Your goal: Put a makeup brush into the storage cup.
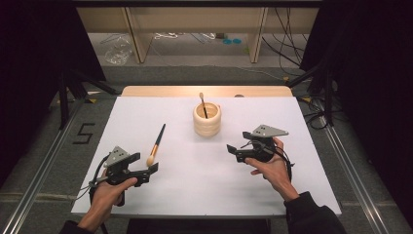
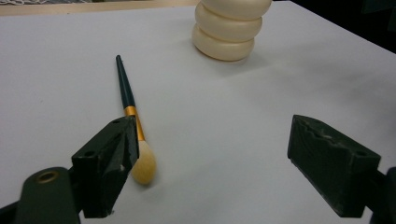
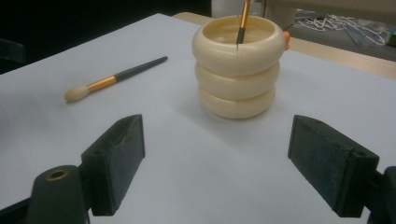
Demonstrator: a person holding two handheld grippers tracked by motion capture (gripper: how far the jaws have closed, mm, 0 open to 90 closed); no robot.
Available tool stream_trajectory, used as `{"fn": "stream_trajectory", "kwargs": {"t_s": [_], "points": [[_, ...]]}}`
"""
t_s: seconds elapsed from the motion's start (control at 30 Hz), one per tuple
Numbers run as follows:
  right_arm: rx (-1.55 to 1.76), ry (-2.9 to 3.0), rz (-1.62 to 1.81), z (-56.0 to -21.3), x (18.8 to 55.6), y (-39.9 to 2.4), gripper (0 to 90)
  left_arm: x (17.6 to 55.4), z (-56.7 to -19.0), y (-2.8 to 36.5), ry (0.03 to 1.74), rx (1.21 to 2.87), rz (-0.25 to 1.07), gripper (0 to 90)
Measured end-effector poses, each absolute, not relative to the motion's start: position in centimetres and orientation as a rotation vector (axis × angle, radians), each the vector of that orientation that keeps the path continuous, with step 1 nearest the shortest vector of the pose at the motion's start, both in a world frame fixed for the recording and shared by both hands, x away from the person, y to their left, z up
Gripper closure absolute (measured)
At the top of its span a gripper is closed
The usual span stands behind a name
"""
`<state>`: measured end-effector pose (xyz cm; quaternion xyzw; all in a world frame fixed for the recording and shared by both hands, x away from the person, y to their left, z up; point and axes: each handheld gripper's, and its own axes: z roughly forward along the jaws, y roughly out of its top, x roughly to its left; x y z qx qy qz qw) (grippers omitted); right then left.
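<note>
Here, a black "5" [image 1: 84, 132] marks the floor at left, while both grippers, left [image 1: 146, 170] and right [image 1: 235, 150], gape empty, the soft-tipped, dark-handled brush [image 1: 156, 145] lying left of centre by the ribbed cream pot [image 1: 207, 121].

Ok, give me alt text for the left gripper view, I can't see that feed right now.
The left gripper is open just above the white table, with a makeup brush lying flat beside its left jaw, cream bristle head nearest the camera and dark handle pointing away. A cream ribbed holder stands farther back, right of the handle tip.
</note>
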<state>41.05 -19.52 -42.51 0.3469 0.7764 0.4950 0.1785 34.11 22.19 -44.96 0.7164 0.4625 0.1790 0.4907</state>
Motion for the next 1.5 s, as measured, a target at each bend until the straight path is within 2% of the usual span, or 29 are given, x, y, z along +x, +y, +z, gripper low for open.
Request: {"fn": "stream_trajectory", "kwargs": {"t_s": [0.73, 1.2, 1.4, 1.5], "points": [[0.979, 2.217, 1.384, -43.3, 38.6, -20.2, 18.0, 34.1, -44.9, 22.3, 1.112, 1.745, 0.437, 16.7], [0.979, 2.218, 1.376, -43.2, 38.4, -20.5, 18.0, 36.3, -44.5, 23.3, 1.166, 1.765, 0.455, 19.4], [0.974, 2.227, 1.376, -43.3, 38.4, -20.3, 18.2, 38.3, -44.4, 23.6, 1.208, 1.832, 0.461, 22.9], [0.969, 2.225, 1.387, -43.4, 38.5, -20.1, 18.3, 39.7, -44.5, 23.7, 1.194, 1.968, 0.479, 23.3]]}}
